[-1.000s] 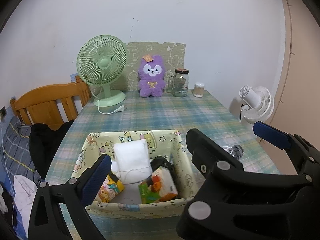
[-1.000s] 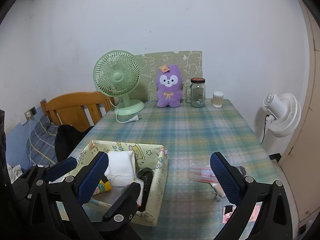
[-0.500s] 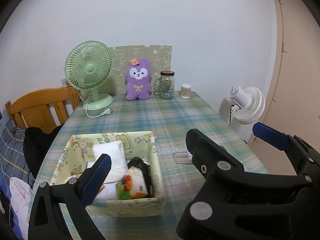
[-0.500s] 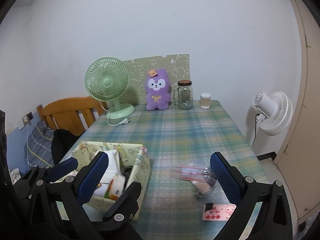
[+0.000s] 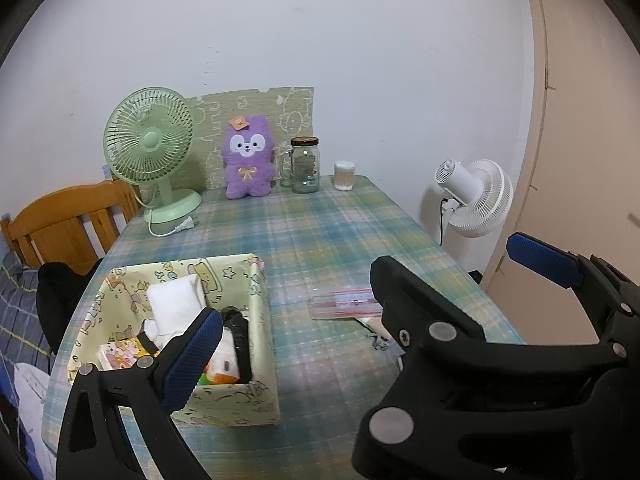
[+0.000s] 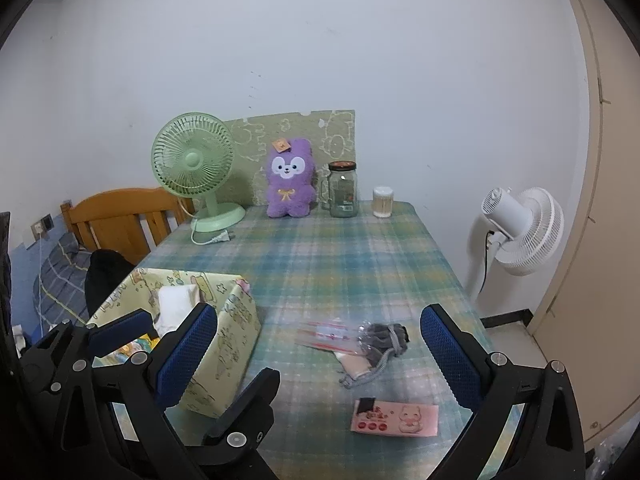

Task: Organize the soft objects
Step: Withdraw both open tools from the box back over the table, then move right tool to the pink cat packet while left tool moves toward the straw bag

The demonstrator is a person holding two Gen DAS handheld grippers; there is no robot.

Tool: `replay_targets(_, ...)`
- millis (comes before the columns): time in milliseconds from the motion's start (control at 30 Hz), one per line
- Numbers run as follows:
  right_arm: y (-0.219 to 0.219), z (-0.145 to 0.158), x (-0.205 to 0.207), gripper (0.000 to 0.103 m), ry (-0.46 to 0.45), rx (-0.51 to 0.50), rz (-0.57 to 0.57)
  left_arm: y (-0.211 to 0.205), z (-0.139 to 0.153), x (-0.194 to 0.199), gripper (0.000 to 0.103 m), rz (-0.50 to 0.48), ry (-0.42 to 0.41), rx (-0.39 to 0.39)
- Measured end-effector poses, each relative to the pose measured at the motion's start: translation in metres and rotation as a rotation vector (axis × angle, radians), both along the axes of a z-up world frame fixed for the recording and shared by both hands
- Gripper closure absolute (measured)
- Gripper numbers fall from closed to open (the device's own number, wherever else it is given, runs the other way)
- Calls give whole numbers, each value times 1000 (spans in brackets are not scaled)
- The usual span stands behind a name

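Note:
A yellow cartoon-print fabric box [image 5: 258, 320] [image 6: 236, 328] stands at the table's near left. It holds a white folded cloth [image 5: 176, 304], a black item [image 5: 236, 326] and small printed packets [image 5: 120, 354]. Right of it lie a clear zip bag [image 6: 326, 334], a grey soft pouch with a cord [image 6: 386, 340] and a pink packet [image 6: 396, 420]. My right gripper [image 6: 318, 314] hovers open above these loose items. My left gripper [image 5: 320, 320] is open beside the box, its right finger hidden behind the right gripper. A purple plush [image 6: 289, 186] sits at the back.
At the table's far edge stand a green desk fan [image 6: 194, 168], a glass jar [image 6: 343, 190] and a cotton-swab tub [image 6: 383, 202]. A wooden chair [image 6: 120, 216] with dark clothing is on the left, a white floor fan [image 6: 520, 232] on the right.
Both views have drawn back and shifted right, away from the box. The zip bag, grey pouch and pink packet have come into view. Both grippers stayed open.

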State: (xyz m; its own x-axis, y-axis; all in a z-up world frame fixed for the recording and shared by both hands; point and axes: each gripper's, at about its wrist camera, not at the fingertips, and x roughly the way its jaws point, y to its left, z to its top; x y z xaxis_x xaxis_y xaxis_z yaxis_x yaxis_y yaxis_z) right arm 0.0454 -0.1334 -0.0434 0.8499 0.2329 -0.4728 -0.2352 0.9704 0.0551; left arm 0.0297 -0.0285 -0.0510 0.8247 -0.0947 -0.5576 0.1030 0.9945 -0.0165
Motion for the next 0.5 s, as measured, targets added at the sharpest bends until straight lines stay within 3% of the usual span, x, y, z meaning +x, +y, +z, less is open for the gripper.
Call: replay_targets(500,-35,-38,5,0,24,-15,-78,-33,-35,11,0,-28,36,25)
